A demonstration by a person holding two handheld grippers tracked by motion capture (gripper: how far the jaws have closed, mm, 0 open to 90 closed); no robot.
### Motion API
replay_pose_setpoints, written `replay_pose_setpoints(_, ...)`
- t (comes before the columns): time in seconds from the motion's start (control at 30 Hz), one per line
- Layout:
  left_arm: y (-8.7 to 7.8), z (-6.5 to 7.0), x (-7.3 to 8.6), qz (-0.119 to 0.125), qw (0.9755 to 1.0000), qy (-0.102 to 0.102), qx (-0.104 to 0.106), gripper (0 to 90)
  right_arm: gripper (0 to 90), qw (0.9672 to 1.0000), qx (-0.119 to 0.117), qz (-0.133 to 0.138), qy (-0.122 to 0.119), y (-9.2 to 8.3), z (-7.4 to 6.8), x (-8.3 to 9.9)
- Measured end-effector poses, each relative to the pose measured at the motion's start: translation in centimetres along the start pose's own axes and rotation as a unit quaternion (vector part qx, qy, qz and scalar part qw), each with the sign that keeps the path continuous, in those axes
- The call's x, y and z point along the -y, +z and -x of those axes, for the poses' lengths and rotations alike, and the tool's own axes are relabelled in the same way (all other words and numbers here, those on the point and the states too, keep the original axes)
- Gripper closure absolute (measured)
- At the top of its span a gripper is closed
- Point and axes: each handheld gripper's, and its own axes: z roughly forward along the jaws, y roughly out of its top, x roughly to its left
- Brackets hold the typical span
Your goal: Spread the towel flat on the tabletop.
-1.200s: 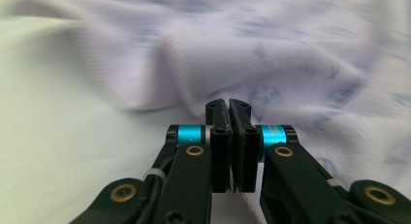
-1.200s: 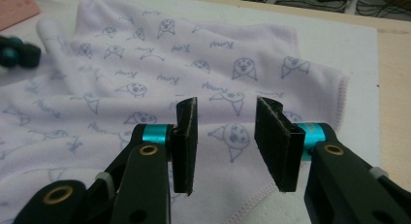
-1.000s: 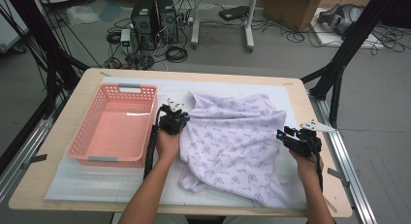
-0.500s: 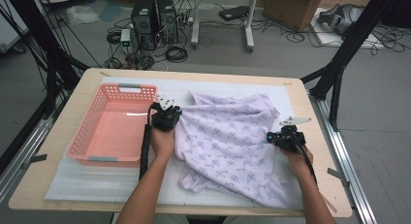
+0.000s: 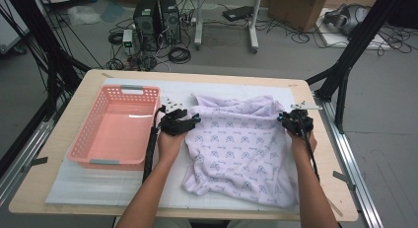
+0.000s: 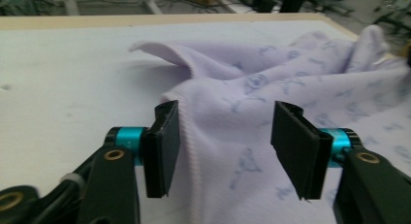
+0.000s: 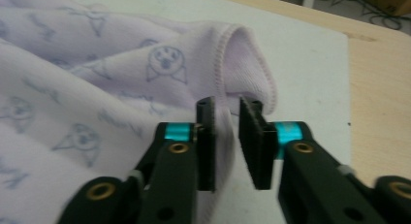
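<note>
High view: towel (image 5: 236, 149) hides left claw (image 5: 190, 123) tips.

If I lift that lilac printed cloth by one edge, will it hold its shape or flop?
Probably flop: the lilac printed cloth lies in soft folds and wrinkles on the white mat, and its corner curls over by itself in the right gripper view. It looks thin and hemmed, so likely light. It may drag and bunch rather than slide when pushed.

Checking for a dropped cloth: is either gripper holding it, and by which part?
Neither holds it. The left gripper is open, jaws astride the cloth's left hem. The right gripper has just been opening beside the folded right edge, pads off it.
</note>
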Motion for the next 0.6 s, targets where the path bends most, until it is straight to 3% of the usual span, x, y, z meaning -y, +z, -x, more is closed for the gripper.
replay_pose_setpoints(0.1,-0.4,1.2,0.0,-0.016,0.9990,0.027,0.030,37.8,64.2,0.9996,-0.021,0.016,0.009,-1.3,-0.2,0.0)
replay_pose_setpoints(0.17,-0.9,2.0,-0.1,-0.010,0.9981,0.038,0.047,35.4,61.4,0.9992,-0.028,0.025,0.009,-2.2,-0.4,0.0)
replay_pose_setpoints(0.23,-1.5,2.5,0.0,-0.004,0.9972,0.042,0.061,34.7,59.1,0.9982,-0.053,0.029,0.007,-3.4,-0.7,0.3)
replay_pose_setpoints(0.3,-1.9,2.8,0.3,-0.006,0.9965,0.052,0.065,32.4,57.8,0.9969,-0.071,0.034,0.002,-4.5,-1.1,0.7)
replay_pose_setpoints(0.4,-2.4,2.9,1.0,-0.012,0.9963,0.048,0.070,29.7,55.7,0.9948,-0.098,0.025,-0.015,-5.7,-2.1,1.8)
replay_pose_setpoints(0.53,-3.1,3.1,2.2,-0.018,0.9961,0.044,0.074,28.0,53.7,0.9923,-0.118,0.021,-0.033,-6.9,-3.2,3.1)
replay_pose_setpoints(0.6,-3.5,3.3,2.7,-0.025,0.9954,0.054,0.075,27.9,52.5,0.9914,-0.124,0.022,-0.036,-7.5,-3.5,3.7)
